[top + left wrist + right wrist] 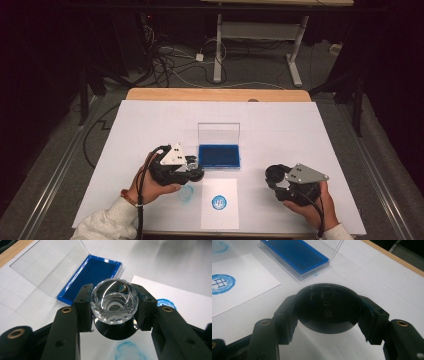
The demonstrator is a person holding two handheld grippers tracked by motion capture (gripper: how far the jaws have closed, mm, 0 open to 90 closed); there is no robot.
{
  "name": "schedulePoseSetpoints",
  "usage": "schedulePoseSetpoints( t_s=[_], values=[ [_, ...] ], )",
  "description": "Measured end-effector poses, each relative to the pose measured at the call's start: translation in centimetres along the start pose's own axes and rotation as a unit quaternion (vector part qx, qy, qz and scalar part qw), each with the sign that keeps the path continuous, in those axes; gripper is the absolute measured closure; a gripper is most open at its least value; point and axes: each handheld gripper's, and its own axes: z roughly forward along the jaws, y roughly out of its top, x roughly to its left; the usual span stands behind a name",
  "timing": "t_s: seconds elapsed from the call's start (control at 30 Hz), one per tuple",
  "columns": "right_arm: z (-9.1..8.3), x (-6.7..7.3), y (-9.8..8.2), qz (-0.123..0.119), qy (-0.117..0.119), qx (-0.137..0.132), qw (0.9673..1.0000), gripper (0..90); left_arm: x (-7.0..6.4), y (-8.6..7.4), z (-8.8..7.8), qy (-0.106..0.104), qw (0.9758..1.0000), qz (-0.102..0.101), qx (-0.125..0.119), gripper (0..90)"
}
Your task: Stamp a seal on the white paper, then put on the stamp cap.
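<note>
Two grippers noted. Left gripper (pixel 196 170) clamped on one clear faceted stamp (pixel 114 301) with black base, held above the table just left of the ink pad. Right gripper (pixel 274 176) clamped on one black round cap (pixel 327 308), near the table's right side. One blue ink pad (pixel 219 156), clear lid (pixel 218 133) raised. One paper sheet (pixel 220 215) bearing one blue round stamp print (pixel 218 202). One blue smudge (pixel 186 194) on white table (pixel 310 135).

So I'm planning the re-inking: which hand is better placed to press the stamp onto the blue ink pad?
Left, I'd say: the left tongs clamp the clear-handled stamp beside the open ink pad; the right tongs grip a black cap farther away.
</note>
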Motion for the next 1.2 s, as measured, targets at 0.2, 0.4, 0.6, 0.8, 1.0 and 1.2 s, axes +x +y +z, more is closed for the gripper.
schedulePoseSetpoints(
  t_s=[0.2,0.4,0.6,0.8,1.0,1.2],
  values=[
    [0.4,-0.1,0.1,-0.001,0.008,0.0,1.0,38.7,0.3,-0.3,-0.6,0.006,0.9999,-0.011,-0.008,54.8],
    [0.6,-0.1,0.3,-0.003,0.007,-0.002,1.0,38.7,0.6,-0.6,-1.0,0.01,0.9998,-0.016,-0.01,54.8],
    [0.8,-0.1,0.4,-0.006,0.012,-0.001,0.9999,38.7,0.9,-0.9,-1.3,0.015,0.9996,-0.022,-0.011,54.9],
    [1.1,0.0,0.6,-0.006,0.027,0.0,0.9996,38.8,1.0,-1.2,-1.5,0.022,0.9995,-0.024,-0.008,54.9],
    [1.0,-0.1,0.6,-0.003,0.027,-0.004,0.9996,38.8,1.2,-1.2,-1.6,0.023,0.9993,-0.029,-0.012,54.9],
    [1.6,0.0,0.8,-0.007,0.03,0.002,0.9995,38.8,1.6,-1.4,-1.7,0.025,0.9989,-0.036,-0.016,54.9]
  ],
)
